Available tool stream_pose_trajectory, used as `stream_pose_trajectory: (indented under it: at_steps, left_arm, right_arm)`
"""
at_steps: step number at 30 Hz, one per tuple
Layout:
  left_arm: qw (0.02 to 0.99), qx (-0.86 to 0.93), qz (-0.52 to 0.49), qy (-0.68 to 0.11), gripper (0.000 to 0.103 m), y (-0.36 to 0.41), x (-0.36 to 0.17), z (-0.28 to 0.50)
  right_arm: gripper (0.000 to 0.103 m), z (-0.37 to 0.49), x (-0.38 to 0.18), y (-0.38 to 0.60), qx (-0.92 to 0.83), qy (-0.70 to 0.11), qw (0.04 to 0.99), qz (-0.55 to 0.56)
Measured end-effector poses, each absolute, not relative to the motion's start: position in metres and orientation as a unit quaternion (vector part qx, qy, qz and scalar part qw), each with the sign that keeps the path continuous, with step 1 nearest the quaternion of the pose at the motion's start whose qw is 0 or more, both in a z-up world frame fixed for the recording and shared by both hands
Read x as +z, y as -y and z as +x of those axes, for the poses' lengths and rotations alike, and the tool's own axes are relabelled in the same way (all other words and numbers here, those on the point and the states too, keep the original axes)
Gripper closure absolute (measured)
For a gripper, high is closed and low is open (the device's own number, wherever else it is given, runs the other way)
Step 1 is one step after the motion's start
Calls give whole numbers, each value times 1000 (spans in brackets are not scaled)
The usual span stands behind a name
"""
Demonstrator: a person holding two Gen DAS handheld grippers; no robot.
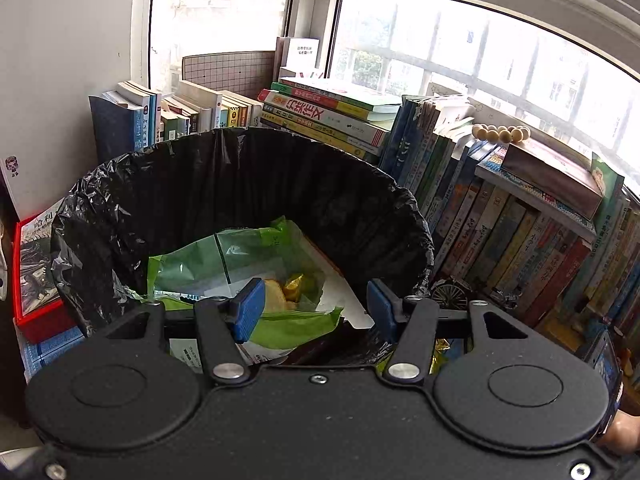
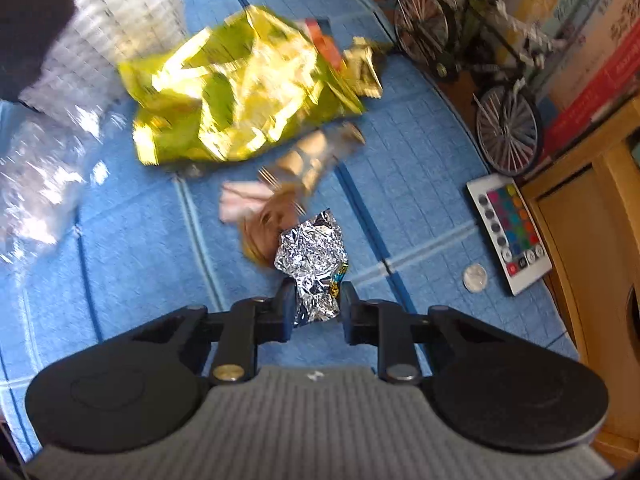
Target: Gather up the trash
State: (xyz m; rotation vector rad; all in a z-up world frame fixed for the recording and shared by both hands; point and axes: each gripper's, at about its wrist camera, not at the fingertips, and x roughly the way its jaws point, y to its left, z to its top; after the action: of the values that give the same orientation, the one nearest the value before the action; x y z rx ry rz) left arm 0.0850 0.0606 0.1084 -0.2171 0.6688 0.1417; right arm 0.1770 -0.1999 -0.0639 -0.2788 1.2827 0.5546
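Right gripper (image 2: 314, 308) is seen pinching a crumpled foil wrapper (image 2: 312, 256) at its lower end; the jaws are pressed onto the narrow tail of the foil. The wrapper is carried above the blue mat (image 2: 120, 240), in front of the other litter. Whether its upper end touches anything below cannot be told.

Handling, as judged: very light, thin, crushable, holds its creases. No risk of breakage; some risk of tearing or slipping if only a corner is caught. The pinched neck, where the foil is bunched thickest, is judged the best hold (a flat single layer would slide out).

Orientation: the long axis runs away from the jaws along the fingers, the wide crinkled end pointing forward and leaning slightly left.

Still on the mat: a yellow snack bag (image 2: 240, 96), blurred, lying flat; a small brownish wrapper (image 2: 304, 160) just beside it; clear plastic (image 2: 52, 160) at far left. A remote control (image 2: 510, 232), a coin (image 2: 475, 278) and a model bicycle (image 2: 480, 76) are not taken for trash.

Left gripper (image 1: 316, 306) is spread, nothing between the pads, held over the near rim of the bin (image 1: 100, 216), lined with a black bag. A green packet (image 1: 240, 256) already lies inside.
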Motion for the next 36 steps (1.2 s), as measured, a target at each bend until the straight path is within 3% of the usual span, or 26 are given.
stream_pose_trajectory:
  at_steps: [7,18,23,28,29,30,36]
  left_arm:
    - [935,70,-107,-330,49,-62,108,85]
    - [934,67,-99,-336,49,-60,105,84]
    - [933,67,-100,-339,49,-59,104,83]
    - [933,68,-101,-340,49,-60,104,82]
    - [932,67,-102,-340,49,-61,104,82]
    - [932,66,-102,-340,49,-61,104,82]
    - [932,67,-101,-341,48,-60,104,81]
  right_arm:
    - [82,188,-11,190,274,-533,797,-71]
    - [82,216,122,157,356,-391,848,39]
    - [80,217,142,132,391,-374,840,46]
    - [70,214,132,104,408,-382,829,35]
    - [64,213,130,101,409,-384,827,35]
    - [50,212,129,99,410,-386,826,35]
    - [41,207,122,101,407,-393,824,36]
